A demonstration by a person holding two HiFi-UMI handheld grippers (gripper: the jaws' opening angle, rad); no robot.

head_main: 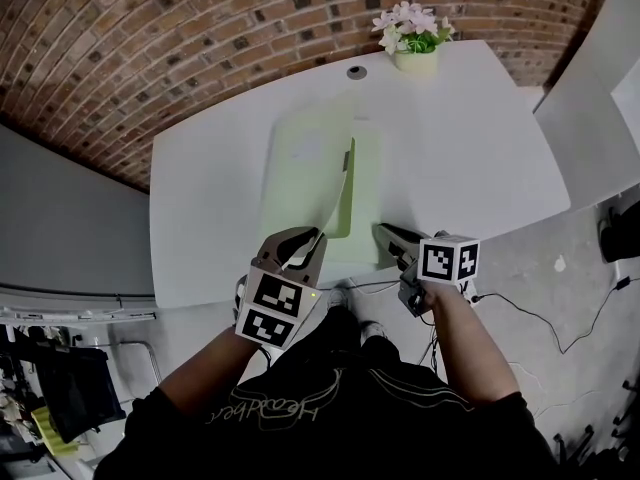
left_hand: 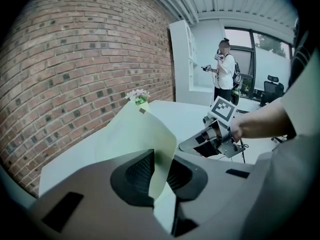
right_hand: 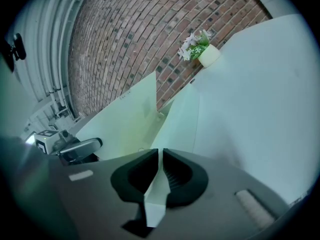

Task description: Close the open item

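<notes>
A pale green folder [head_main: 308,163] lies open on the white table [head_main: 480,148]. Its cover flap [head_main: 342,200] stands lifted, curving up from the near edge. My left gripper [head_main: 300,244] is at the table's front edge, shut on the flap's lower corner. In the left gripper view the flap [left_hand: 142,134] runs up from between the pads of that gripper [left_hand: 159,171]. My right gripper [head_main: 390,238] is just to the right and shut on the folder's near right edge. The right gripper view shows a thin green sheet [right_hand: 175,124] pinched in the right gripper [right_hand: 160,171].
A small pot of flowers [head_main: 413,40] stands at the table's far edge, with a round cable hole [head_main: 357,72] beside it. A brick wall [head_main: 150,48] curves behind. A person [left_hand: 225,69] stands far back. Cables [head_main: 540,323] lie on the floor at right.
</notes>
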